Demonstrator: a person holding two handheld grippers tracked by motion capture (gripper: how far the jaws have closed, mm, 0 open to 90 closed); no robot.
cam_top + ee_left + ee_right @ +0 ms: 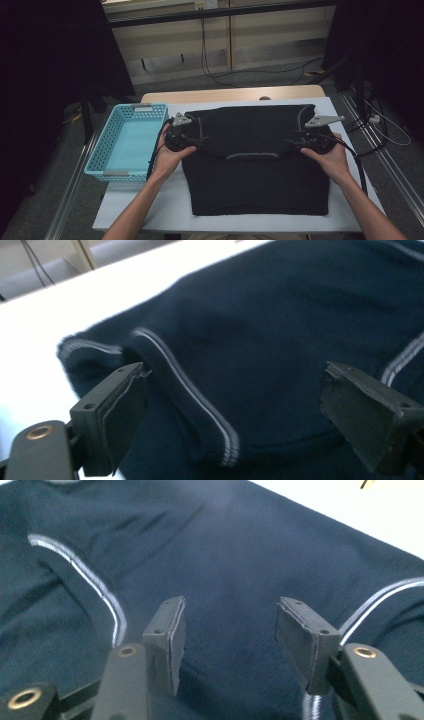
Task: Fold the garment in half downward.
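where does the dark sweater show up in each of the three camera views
High view: the dark sweater lies flat mid-table, right of the basket.
Left gripper view: it covers the centre and right, beyond the open fingers.
Right gripper view: it spreads beneath the open fingers, across nearly the whole picture.
Shared landmark: the pale stripe trim.

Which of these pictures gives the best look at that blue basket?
The high view: the light blue basket sits whole on the table's left end, beside the dark sweater and the left gripper. The two gripper views look at the sweater and table instead.
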